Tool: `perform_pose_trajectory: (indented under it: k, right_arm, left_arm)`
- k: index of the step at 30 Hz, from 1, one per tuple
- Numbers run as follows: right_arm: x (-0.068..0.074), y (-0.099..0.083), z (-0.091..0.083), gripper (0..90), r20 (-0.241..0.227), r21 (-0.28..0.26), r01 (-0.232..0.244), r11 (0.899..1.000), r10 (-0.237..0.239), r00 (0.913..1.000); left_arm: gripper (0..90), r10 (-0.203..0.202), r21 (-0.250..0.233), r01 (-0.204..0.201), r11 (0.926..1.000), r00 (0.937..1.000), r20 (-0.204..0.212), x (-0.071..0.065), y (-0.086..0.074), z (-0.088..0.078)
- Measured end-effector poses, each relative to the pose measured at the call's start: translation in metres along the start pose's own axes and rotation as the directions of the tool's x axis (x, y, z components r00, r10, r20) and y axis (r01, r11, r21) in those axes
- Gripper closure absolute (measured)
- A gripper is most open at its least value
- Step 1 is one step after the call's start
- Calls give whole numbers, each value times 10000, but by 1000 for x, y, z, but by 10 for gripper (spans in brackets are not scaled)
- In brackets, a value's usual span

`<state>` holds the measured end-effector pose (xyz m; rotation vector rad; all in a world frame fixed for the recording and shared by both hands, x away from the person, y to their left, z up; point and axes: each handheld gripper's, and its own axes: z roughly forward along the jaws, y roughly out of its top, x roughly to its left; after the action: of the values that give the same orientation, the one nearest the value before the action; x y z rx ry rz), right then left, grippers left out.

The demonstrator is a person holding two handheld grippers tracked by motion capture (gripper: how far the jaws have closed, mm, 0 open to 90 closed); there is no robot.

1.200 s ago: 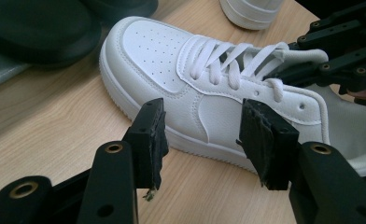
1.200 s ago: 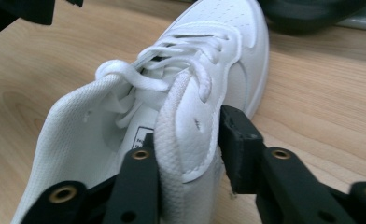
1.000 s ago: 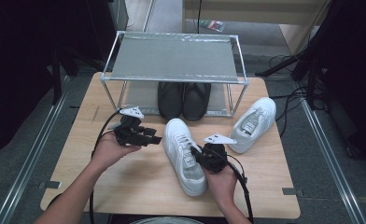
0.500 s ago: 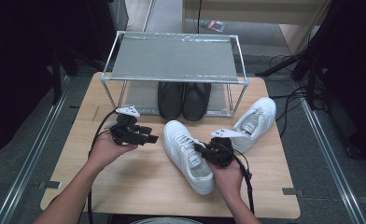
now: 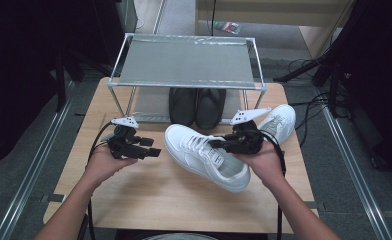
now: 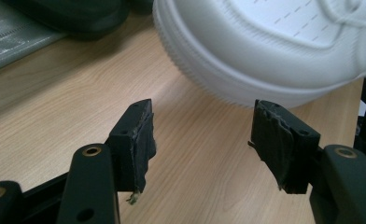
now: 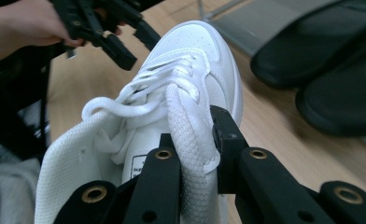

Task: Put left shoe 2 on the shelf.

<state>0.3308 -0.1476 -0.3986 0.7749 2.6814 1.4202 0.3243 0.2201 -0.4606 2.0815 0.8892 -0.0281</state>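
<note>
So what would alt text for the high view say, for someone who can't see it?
A person's right gripper pinches the collar of a white sneaker over a wooden table, while the open left gripper waits beside its toe. Behind stand a metal rack, black slippers and a second sneaker.

black slippers (image 5: 196,106) half hidden under rack (image 5: 184,62)

The left gripper (image 6: 200,140) has just been opening; its jaws stand apart over the bare table (image 6: 69,93), nothing between them. A white shoe (image 6: 265,51) fills one to two o'clock; dark slippers (image 6: 73,11) at eleven.
</note>
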Motion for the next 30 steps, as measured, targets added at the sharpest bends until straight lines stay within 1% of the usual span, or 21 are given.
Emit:
perform_pose_trajectory:
  k: [1, 2, 3, 4, 7, 8, 9, 10, 11, 13, 14, 15, 16, 20, 22, 23, 24, 25, 26, 30]
  right_arm:
    - [-2, 4, -2, 837, -241, 21, 75, 10000, -75, 9997]
    - [-3, 9, -5, 838, -368, 18, 239, 9997, -238, 9990]
    - [-4, 12, -7, 837, -486, 23, 279, 9996, -278, 9984]
    - [-5, 18, -9, 837, -568, 58, 252, 9997, -249, 9981]
    - [-5, 31, -15, 837, -711, -63, 557, 9984, -560, 9959]
    - [-6, 35, -18, 837, -868, -28, 582, 9983, -582, 9945]
    - [-8, 42, -20, 837, -1079, 11, 706, 9975, -700, 9917]
    - [-10, 45, -22, 837, -1264, 54, 654, 9978, -642, 9899]
    - [-11, 51, -24, 837, -1454, 111, 759, 9971, -735, 9866]
    - [-13, 60, -27, 837, -1567, 107, 1037, 9946, -1007, 9825]
    - [-13, 64, -29, 837, -1507, 39, 1171, 9931, -1152, 9818]
    - [-15, 69, -31, 837, -1561, -52, 1147, 9934, -1141, 9811]
    - [-16, 73, -34, 837, -1520, -147, 1185, 9928, -1194, 9811]
    - [-26, 93, -44, 837, -1865, -631, 761, 9951, -867, 9786]
    - [-26, 105, -49, 836, -1701, -729, 701, 9949, -817, 9820]
    - [-25, 110, -50, 837, -1476, -844, 856, 9928, -974, 9842]
    - [-25, 113, -51, 837, -1337, -867, 829, 9928, -940, 9866]
    - [-26, 118, -52, 837, -1185, -948, 725, 9929, -836, 9894]
    - [-27, 124, -52, 836, -951, -1007, 527, 9935, -623, 9935]
    - [-32, 140, -51, 836, -424, -1441, 190, 9894, -254, 9988]
  left_arm:
    - [383, 73, 22, -73, 10000, 10000, -14, 0, -1, -2]
    - [379, 160, 52, -159, 9999, 9998, -144, -1, -2, -3]
    - [380, 241, 29, -241, 9997, 9995, -216, -1, -4, -6]
    - [379, 231, 7, -231, 9997, 9995, -212, 0, -6, -10]
    - [376, 171, -118, -173, 9998, 9997, -169, 2, -12, -16]
    - [376, 135, -136, -137, 9998, 9998, -164, 2, -15, -19]
    - [376, 132, -158, -134, 9998, 9998, -128, 3, -16, -20]
    - [375, 85, -156, -87, 9998, 9999, -110, 4, -18, -21]
    - [375, 74, -164, -75, 9998, 9999, -78, 4, -20, -22]
    - [375, 57, -155, -58, 9999, 9999, -85, 4, -22, -24]
    - [375, 61, -174, -62, 9998, 10000, -52, 5, -23, -25]
    - [375, 65, -156, -66, 9999, 10000, -58, 5, -24, -25]
    - [376, 65, -164, -67, 9998, 9999, -92, 5, -24, -25]
    - [376, -13, -154, 11, 9999, 9999, -145, 6, -24, -24]
    - [377, -56, -163, 53, 9999, 9999, -151, 7, -24, -23]
    - [377, -63, -153, 61, 9999, 9999, -125, 7, -24, -23]
    - [377, -60, -141, 59, 9999, 9999, -98, 8, -24, -23]
    - [377, -61, -118, 60, 9999, 9999, -120, 7, -24, -23]
    - [377, -75, -106, 74, 9999, 9999, -126, 7, -24, -23]
    - [378, -119, 28, 119, 9999, 9999, -101, 7, -23, -22]
